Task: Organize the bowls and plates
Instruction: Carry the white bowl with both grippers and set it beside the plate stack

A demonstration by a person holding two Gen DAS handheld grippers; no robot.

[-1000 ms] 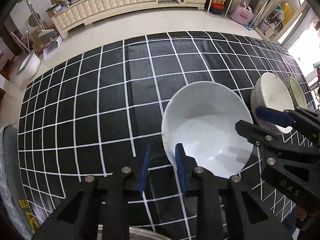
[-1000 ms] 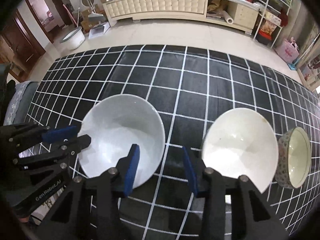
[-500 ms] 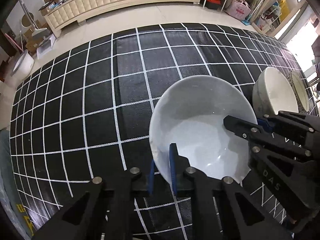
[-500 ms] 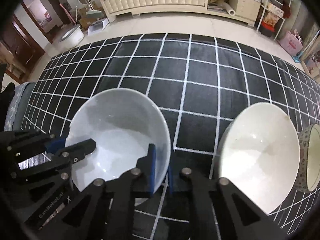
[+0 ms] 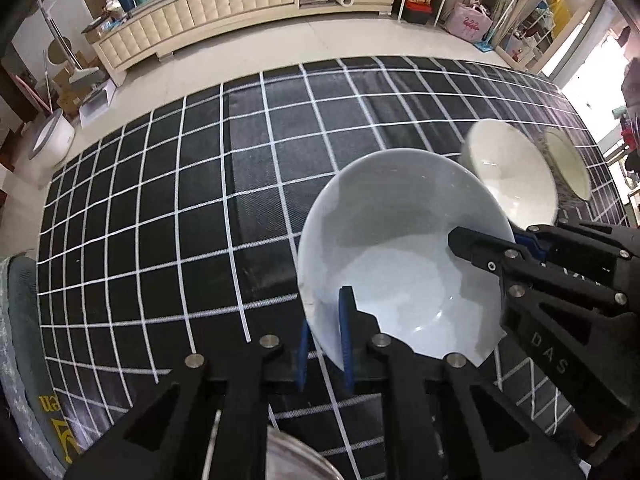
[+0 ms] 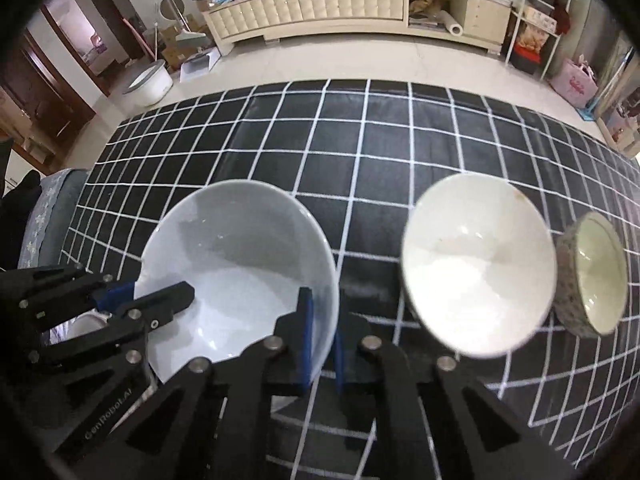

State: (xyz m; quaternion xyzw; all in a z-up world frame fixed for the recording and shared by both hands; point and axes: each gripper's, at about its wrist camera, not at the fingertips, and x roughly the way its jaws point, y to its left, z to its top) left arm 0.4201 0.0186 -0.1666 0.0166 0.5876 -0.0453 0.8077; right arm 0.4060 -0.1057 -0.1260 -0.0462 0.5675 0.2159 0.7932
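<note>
A large pale blue-white bowl (image 5: 400, 248) is held over the black checked table by both grippers. My left gripper (image 5: 325, 340) is shut on its near left rim. My right gripper (image 6: 320, 336) is shut on its right rim; it also shows in the left wrist view (image 5: 516, 248). The bowl also shows in the right wrist view (image 6: 236, 264), with the left gripper (image 6: 120, 300) on its left rim. To the right sit a cream-white bowl (image 6: 476, 264) and a small patterned bowl (image 6: 592, 276).
The black tablecloth with white grid lines (image 5: 200, 200) covers the table. A metal rim (image 5: 296, 460) shows at the near edge under the left gripper. A grey cushioned seat (image 6: 48, 208) stands at the table's left end. A long cream cabinet (image 6: 320, 4) stands beyond on the floor.
Both grippers went from open beside the large bowl to shut on its opposite rims. The bowl now appears lifted and shifted a little, held between them.
</note>
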